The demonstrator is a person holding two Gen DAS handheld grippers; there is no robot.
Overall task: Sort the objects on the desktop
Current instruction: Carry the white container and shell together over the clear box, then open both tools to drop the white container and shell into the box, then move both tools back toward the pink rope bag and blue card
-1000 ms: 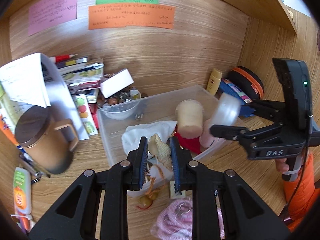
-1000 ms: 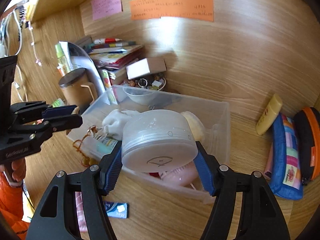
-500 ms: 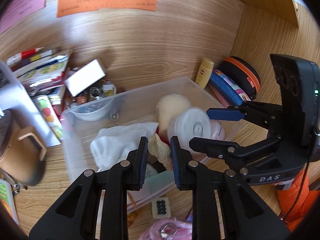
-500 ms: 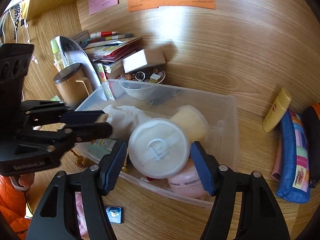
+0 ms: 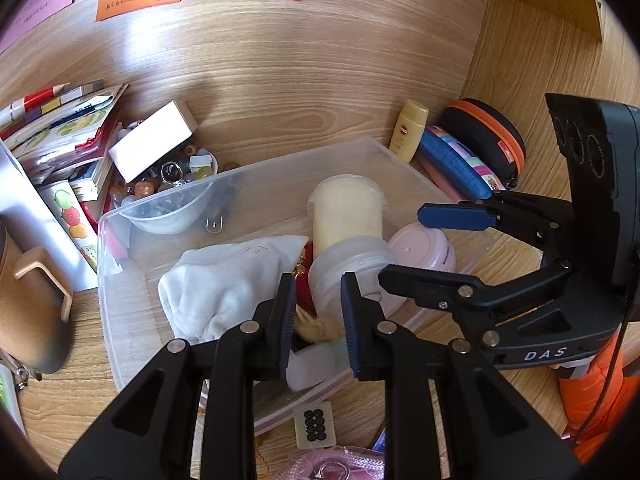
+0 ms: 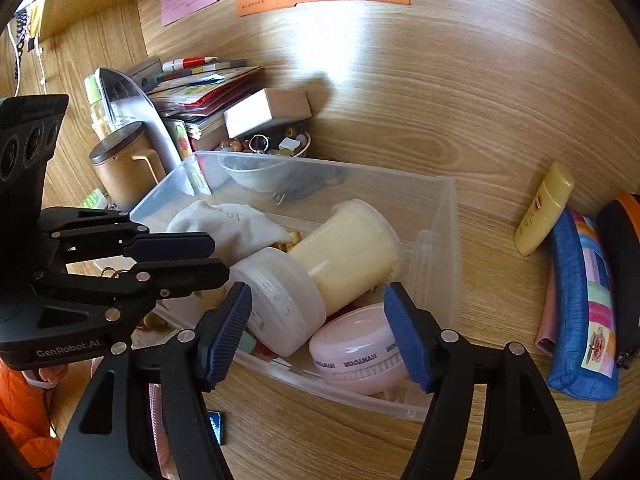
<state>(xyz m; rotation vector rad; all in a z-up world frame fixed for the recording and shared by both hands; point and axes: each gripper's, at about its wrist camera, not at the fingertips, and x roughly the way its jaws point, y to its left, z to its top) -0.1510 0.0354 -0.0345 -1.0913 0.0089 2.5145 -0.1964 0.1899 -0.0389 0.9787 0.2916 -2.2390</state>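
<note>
Hovering over the clear plastic bin (image 6: 436,208), the right gripper (image 6: 320,332) is seen with its jaws spread wide and nothing between them; the frosted white jar (image 6: 280,300) lies on its side inside the bin, just beyond the blue pads, leaning against the cream-coloured cup (image 6: 348,252) and touching the pink round case (image 6: 356,356) at the bin's near wall. From the left wrist view, the left gripper (image 5: 316,320) is held above the bin's near edge with a narrow gap between its jaws, and nothing is seen clamped there; a tan, shell-like trinket (image 5: 320,326) is glimpsed below that gap, lying in the bin beside the white cloth (image 5: 224,280).

The step in hand is judged to be the release of items into the bin, and it appears nearly done. To finish it well, both grippers are best lifted straight up from the bin, so that the jar is not nudged and set rolling, and the thin bin wall is not caught by a fingertip. Outside the bin, the yellow tube (image 6: 544,208) and the blue pencil case (image 6: 584,304) to its right are judged likely candidates for sorting next, with the domino tile (image 5: 314,426) in front of it. The tube is round and small, so a grip across its middle is advised
</note>
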